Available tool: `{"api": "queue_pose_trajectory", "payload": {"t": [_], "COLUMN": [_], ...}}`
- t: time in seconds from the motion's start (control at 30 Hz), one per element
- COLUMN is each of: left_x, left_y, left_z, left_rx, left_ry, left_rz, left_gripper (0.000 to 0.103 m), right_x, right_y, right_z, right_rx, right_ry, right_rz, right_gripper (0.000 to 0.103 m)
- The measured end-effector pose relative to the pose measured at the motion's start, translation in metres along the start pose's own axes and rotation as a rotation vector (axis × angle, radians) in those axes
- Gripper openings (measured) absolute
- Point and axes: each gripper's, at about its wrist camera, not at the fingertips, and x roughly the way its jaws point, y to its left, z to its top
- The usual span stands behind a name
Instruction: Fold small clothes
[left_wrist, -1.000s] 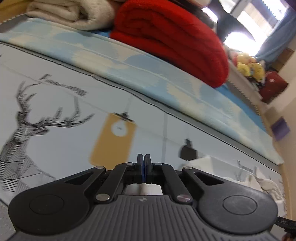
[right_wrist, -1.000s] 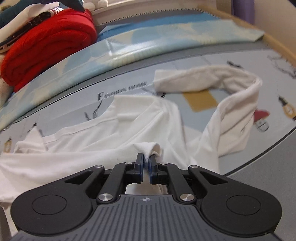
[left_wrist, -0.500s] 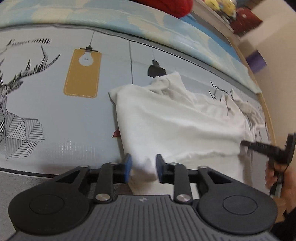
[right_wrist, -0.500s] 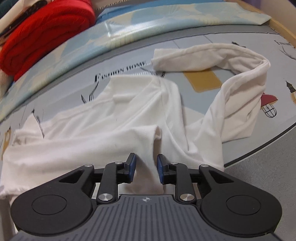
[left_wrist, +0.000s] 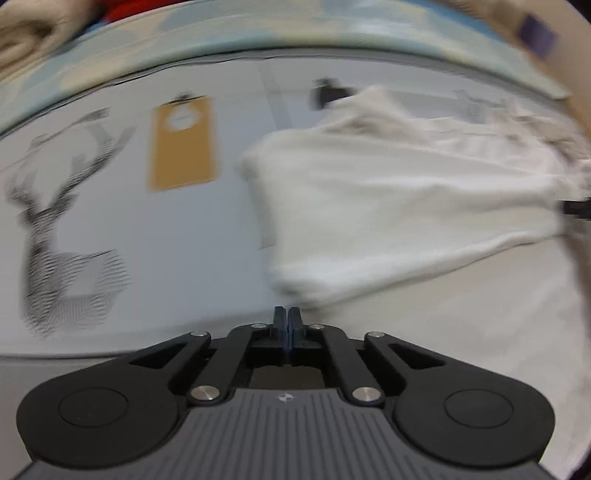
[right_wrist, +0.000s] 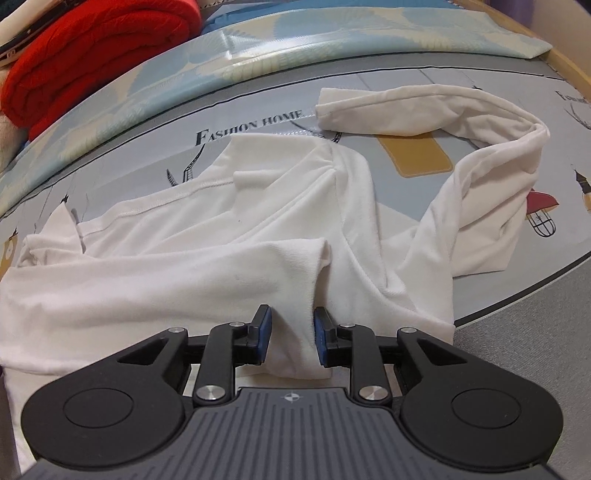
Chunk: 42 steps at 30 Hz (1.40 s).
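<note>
While the white garment (right_wrist: 207, 266) lies crumpled and not yet folded, status by item:

Garment location: spread across the printed mat (right_wrist: 480, 110), its long sleeve (right_wrist: 491, 173) looping off toward the mat's right side; the red blanket (right_wrist: 92, 55) sits well beyond the mat's far edge.

Right gripper (right_wrist: 291, 330): jaws narrow and closing, a bunched fold of the garment between the blue pads (right_wrist: 263, 328) — pads look beside the cloth, not yet pressing it.

Left gripper (left_wrist: 287, 321): jaws fully together, nothing visible between them; tips sit at the garment's near-left corner on the mat. View is motion-blurred, so contact with the cloth can't be told.

Handling: judged light, soft, limp knit — no stiffness, will sag and drag behind any single pinch, and layers may slip apart.

Where to grip: likely hem or shoulder seam edges, both hands well apart on one edge, pinching all layers together.

Risk: a grab on one loose layer only, so the fold goes skewed.
</note>
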Motion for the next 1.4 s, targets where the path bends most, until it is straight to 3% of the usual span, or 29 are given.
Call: {"api": "queue_pose_trajectory", "payload": {"t": [0.03, 0.07, 0.17, 0.3, 0.43, 0.5, 0.57, 0.63, 0.7, 0.8, 0.87, 1.0, 1.13, 1.4], "left_x": [0.0, 0.002, -0.003, -0.041, -0.05, -0.035, -0.007, 0.022, 0.02, -0.009, -0.029, -0.042, -0.039, -0.038], "left_y": [0.002, 0.004, 0.009, 0.009, -0.002, -0.008, -0.011, -0.009, -0.007, -0.015, -0.018, -0.02, -0.027, -0.029], "left_z": [-0.001, -0.003, -0.006, 0.004, 0.012, 0.015, 0.013, 0.008, 0.014, 0.027, 0.034, 0.047, 0.055, 0.052], "left_rx": [0.009, 0.012, 0.006, -0.021, -0.038, -0.019, -0.008, -0.037, -0.074, -0.026, -0.019, -0.049, -0.072, -0.044], "left_ry": [0.013, 0.029, 0.05, -0.104, -0.196, -0.184, -0.112, 0.014, 0.037, -0.034, -0.094, -0.146, -0.14, -0.124], "left_rz": [0.049, 0.065, -0.02, -0.17, -0.26, -0.246, -0.196, -0.153, -0.163, -0.139, -0.161, -0.141, -0.134, -0.128], "left_gripper": [0.0, 0.0, 0.001, 0.004, 0.004, 0.004, 0.004, 0.002, 0.002, 0.014, 0.026, 0.026, 0.026, 0.026], "right_x": [-0.001, -0.002, 0.0, 0.001, -0.01, -0.016, -0.011, 0.0, -0.003, -0.029, -0.05, -0.074, -0.055, 0.021], "right_y": [-0.003, -0.005, -0.009, -0.017, -0.015, -0.015, -0.014, -0.013, -0.018, -0.03, -0.037, -0.051, -0.051, -0.026], "right_z": [0.0, 0.001, 0.001, 0.001, 0.003, 0.003, 0.0, -0.006, -0.005, 0.008, 0.018, 0.04, 0.079, 0.14], "right_rx": [0.018, 0.029, 0.042, 0.098, 0.092, 0.094, 0.079, 0.031, 0.045, 0.088, 0.067, 0.052, -0.116, -0.519], "right_ry": [-0.013, -0.022, -0.024, 0.02, 0.005, -0.018, 0.0, 0.059, 0.068, 0.002, -0.074, -0.225, -0.311, -0.212], "right_rz": [-0.008, -0.004, 0.005, 0.0, -0.014, 0.011, 0.042, 0.014, -0.008, 0.067, 0.066, 0.063, -0.005, -0.087], "right_gripper": [0.004, 0.004, 0.004, 0.005, 0.005, 0.011, 0.015, 0.016, 0.016, 0.016, 0.016, 0.028, 0.039, 0.054]}}
